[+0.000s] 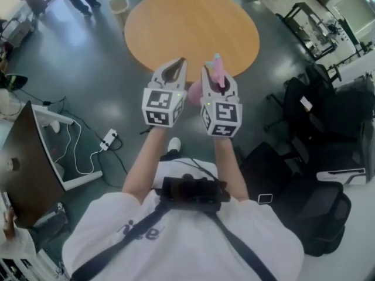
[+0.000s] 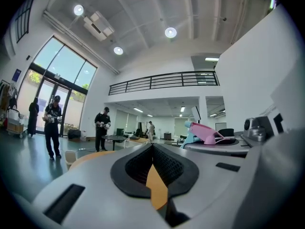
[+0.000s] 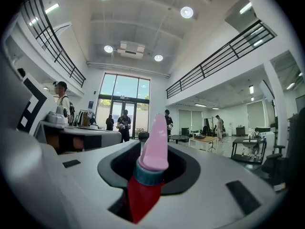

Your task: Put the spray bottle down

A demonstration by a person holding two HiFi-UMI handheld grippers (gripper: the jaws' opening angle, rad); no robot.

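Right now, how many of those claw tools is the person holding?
2. The left gripper is on the left of the head view, shut and empty; the right gripper is beside it, clamped on the spray bottle. None seems hidden.

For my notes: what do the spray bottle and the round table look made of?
The spray bottle looks like plastic: a smooth, opaque pink head with a soft sheen, a teal collar and a glossy red body. The round table is probably wood or wood-look laminate: its top is an even, matt orange-brown, with no grain visible from here.
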